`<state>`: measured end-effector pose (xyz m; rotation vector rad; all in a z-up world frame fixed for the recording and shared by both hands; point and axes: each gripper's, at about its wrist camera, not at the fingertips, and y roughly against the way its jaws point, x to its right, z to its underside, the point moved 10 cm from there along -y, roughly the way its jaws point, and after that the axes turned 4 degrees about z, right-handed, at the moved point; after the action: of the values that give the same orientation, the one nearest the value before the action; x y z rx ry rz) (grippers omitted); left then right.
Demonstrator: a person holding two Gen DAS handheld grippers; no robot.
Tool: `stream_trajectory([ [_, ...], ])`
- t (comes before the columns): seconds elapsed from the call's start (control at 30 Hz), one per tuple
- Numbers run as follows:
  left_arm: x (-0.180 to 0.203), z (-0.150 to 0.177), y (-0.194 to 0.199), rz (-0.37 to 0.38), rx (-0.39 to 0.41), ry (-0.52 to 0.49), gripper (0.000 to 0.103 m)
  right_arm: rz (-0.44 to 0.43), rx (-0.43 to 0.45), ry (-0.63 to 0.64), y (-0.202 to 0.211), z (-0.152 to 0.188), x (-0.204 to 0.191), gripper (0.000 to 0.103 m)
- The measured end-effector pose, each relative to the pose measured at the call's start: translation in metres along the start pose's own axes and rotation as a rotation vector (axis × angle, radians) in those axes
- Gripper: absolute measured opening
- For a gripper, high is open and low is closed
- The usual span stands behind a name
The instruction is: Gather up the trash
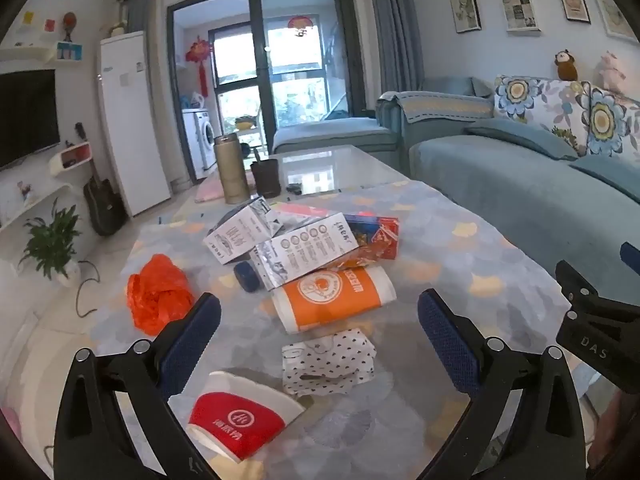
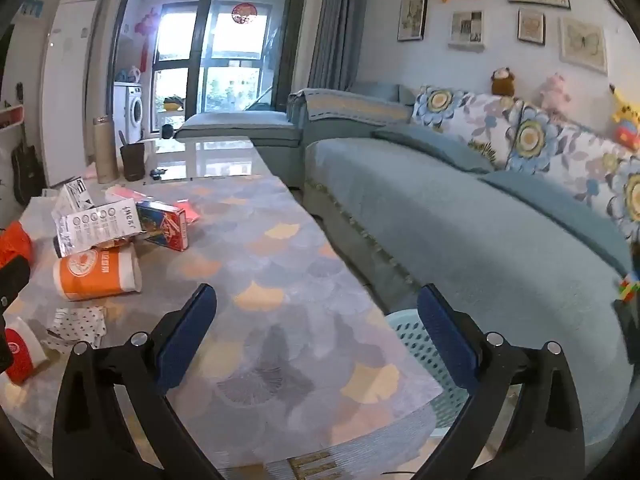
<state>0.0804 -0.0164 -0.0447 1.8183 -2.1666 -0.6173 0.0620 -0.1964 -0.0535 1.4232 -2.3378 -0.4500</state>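
Black left tool (image 1: 319, 320) spread, above table (image 1: 460, 248)

"das" on right tool (image 1: 596, 316).

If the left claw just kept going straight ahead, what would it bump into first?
Probably the polka-dot wrapper, which lies on the table between the open left claw fingers, with the tipped orange cup just beyond it. Depth is hard to judge, so it might pass above the wrapper and meet the cup.
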Motion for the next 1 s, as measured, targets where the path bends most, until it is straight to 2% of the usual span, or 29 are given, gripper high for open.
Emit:
stream_trajectory([
  [1.0,-0.0008,0.0046,-0.005,0.012,-0.023,0.01,0.096,-0.031,-0.035,-0.005,-0.0058,0.0071,-0.004,0.095],
])
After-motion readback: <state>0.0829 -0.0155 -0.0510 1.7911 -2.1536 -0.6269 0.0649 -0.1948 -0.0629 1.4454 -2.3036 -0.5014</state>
